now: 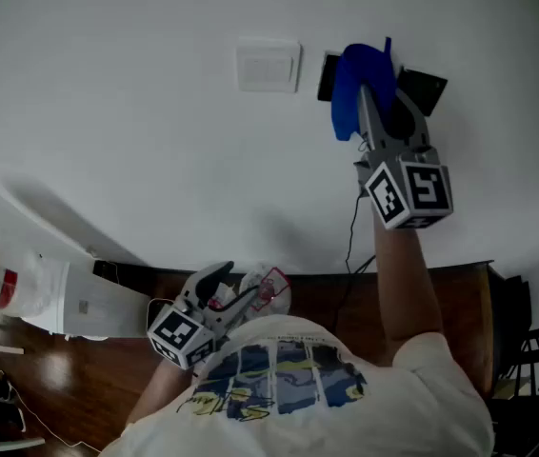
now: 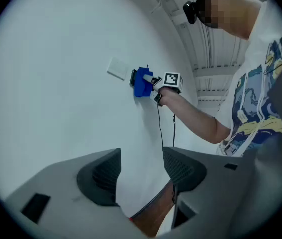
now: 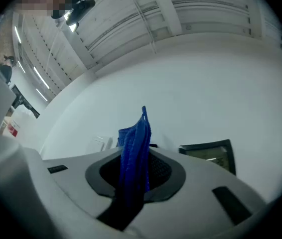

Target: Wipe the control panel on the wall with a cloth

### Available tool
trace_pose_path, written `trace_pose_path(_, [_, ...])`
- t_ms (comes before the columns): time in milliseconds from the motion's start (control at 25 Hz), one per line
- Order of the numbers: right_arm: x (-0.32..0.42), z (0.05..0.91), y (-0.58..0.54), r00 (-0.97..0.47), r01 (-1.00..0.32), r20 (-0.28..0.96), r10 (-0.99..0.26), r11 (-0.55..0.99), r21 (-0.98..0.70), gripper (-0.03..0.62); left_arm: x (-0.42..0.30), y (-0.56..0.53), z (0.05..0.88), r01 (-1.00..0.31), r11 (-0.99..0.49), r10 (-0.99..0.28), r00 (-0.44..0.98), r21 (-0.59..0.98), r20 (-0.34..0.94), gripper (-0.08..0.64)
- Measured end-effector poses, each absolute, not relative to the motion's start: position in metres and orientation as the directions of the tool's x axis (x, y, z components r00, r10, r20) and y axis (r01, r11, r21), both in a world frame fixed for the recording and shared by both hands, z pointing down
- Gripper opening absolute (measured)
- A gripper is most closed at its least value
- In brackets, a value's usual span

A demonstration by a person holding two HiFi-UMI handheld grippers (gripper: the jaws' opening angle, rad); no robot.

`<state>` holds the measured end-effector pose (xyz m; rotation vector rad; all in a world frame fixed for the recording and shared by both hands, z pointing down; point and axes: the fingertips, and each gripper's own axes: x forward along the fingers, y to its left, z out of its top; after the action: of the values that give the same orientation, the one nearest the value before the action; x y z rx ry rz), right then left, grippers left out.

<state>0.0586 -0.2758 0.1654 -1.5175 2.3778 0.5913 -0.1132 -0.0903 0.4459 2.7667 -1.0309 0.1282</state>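
Observation:
High on the white wall, my right gripper (image 1: 372,93) is shut on a blue cloth (image 1: 353,86), with the cloth against the wall over the left part of the dark control panel (image 1: 424,87). In the right gripper view the cloth (image 3: 135,151) stands pinched between the jaws, and the panel's screen (image 3: 210,152) shows just to its right. My left gripper (image 1: 224,288) hangs low by the person's torso. It is open (image 2: 141,171) with nothing between its pads. It looks up at the cloth (image 2: 142,82) from far below.
A white switch plate (image 1: 268,66) sits left of the panel. A thin black cable (image 1: 350,231) runs down the wall to a brown wooden desk (image 1: 450,298). A white box (image 1: 31,293) stands at left, a dark chair (image 1: 529,350) at right.

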Motion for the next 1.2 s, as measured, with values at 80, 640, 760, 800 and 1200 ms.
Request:
trace_pose_path(80, [0.074, 0.167, -0.275, -0.391, -0.92, -0.424, -0.817, 0.344, 0.186, 0.097, -0.111, -0.09, 0.444, -0.652, -0.743, -0.636, 0.758, 0.152, 0.143, 0.242])
trace_pose_path(640, [0.107, 0.172, -0.258, -0.343, -0.939, -0.429, -0.836, 0.299, 0.169, 0.097, -0.103, -0.092, 0.439, -0.638, -0.753, -0.625, 0.77, 0.162, 0.129, 0.242])
trace_pose_path(760, [0.085, 0.169, -0.24, -0.4, -0.916, -0.441, -0.803, 0.358, 0.179, 0.097, -0.106, -0.093, 0.439, -0.645, -0.746, -0.631, 0.764, 0.166, 0.132, 0.242])
trace_pose_path(800, [0.073, 0.169, -0.235, -0.426, -0.904, -0.442, -0.79, 0.384, 0.185, 0.097, -0.106, -0.093, 0.44, -0.646, -0.746, -0.632, 0.764, 0.165, 0.133, 0.242])
trace_pose_path(1200, [-0.007, 0.177, -0.266, -0.556, -0.831, -0.4, -0.729, 0.499, 0.246, 0.097, -0.108, -0.093, 0.443, -0.659, -0.735, -0.643, 0.752, 0.159, 0.146, 0.242])
